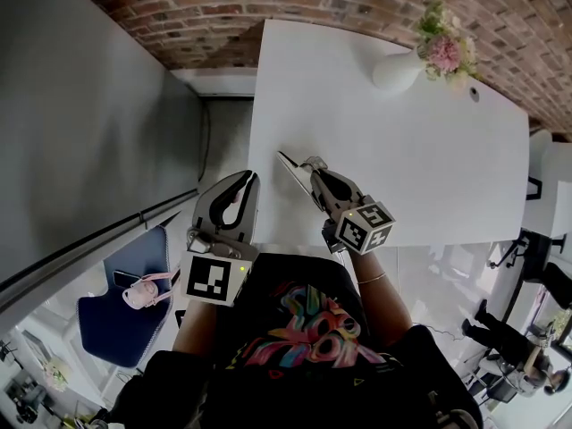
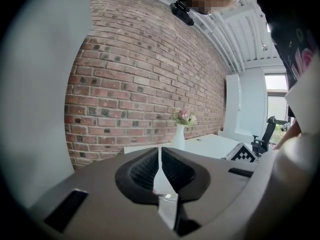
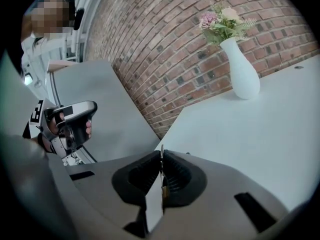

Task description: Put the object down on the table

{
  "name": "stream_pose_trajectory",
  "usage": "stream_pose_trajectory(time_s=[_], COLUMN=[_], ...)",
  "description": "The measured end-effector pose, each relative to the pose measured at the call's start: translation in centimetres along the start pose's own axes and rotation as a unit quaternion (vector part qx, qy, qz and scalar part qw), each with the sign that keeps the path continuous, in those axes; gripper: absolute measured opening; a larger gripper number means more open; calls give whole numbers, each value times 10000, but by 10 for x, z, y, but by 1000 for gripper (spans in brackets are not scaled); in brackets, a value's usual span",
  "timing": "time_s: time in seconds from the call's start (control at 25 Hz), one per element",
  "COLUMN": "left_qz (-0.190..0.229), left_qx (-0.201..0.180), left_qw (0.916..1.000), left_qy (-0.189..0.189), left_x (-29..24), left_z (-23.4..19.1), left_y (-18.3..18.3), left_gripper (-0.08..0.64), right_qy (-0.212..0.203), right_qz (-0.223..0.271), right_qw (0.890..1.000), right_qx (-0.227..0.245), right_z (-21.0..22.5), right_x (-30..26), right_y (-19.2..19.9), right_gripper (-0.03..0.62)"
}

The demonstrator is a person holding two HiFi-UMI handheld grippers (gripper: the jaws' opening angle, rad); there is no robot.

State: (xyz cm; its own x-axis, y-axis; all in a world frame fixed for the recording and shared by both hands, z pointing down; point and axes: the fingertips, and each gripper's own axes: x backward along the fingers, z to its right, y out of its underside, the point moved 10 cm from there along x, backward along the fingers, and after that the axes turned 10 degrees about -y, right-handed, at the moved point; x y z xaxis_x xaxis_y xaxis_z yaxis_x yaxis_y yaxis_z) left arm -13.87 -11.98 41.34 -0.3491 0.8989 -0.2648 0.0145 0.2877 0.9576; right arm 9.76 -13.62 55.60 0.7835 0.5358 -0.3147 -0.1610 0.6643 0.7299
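two grippers show in the head view, both well apart from the white vase (image 1: pixel 396 69) that stands at the far end of the white counter (image 1: pixel 429 168). the vase holds pink and pale flowers (image 1: pixel 443 48), and behind it runs a brick wall (image 1: pixel 179 7).

the right gripper (image 1: pixel 313 172) is over the end of the counter farthest from the vase, close to the person's body. its jaws are clamped on a thin flat object (image 1: pixel 288 163). in the right gripper view this object stands edge-on between the ribbed pads, showing as a narrow sliver with a small brass-coloured bit low down. in the head view its pointed end sticks out past the jaws, slanting away from the vase towards the counter's side edge. whether the point touches the counter cannot be told.

the left gripper (image 1: pixel 251 179) sits farther from the vase than the right one, at the counter's side edge, with most of its body off the counter. its own view shows the jaws drawn together to a thin slit with nothing held between them, and the vase straight ahead beyond them.
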Motion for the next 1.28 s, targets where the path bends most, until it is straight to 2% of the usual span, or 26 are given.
stream_pose_trajectory(time_s=[0.36,0.76,1.28], left_qz=[-41,-57,10], left_qx=[-12,-25,-28], left_qw=[10000,9999,9999], left_qy=[-32,-86,-149], left_x=[4,3,6], left_z=[2,6,7], left_y=[2,4,0], left_gripper=[37,37,37], right_qy=[-79,-214,-279], right_qz=[-196,-112,-53], right_qw=[9988,9932,9908], right_qx=[-436,-1140,-1325], right_z=[9,20,19], right_x=[-4,-8,-8], right_y=[17,24,24], right_gripper=[34,37,42])
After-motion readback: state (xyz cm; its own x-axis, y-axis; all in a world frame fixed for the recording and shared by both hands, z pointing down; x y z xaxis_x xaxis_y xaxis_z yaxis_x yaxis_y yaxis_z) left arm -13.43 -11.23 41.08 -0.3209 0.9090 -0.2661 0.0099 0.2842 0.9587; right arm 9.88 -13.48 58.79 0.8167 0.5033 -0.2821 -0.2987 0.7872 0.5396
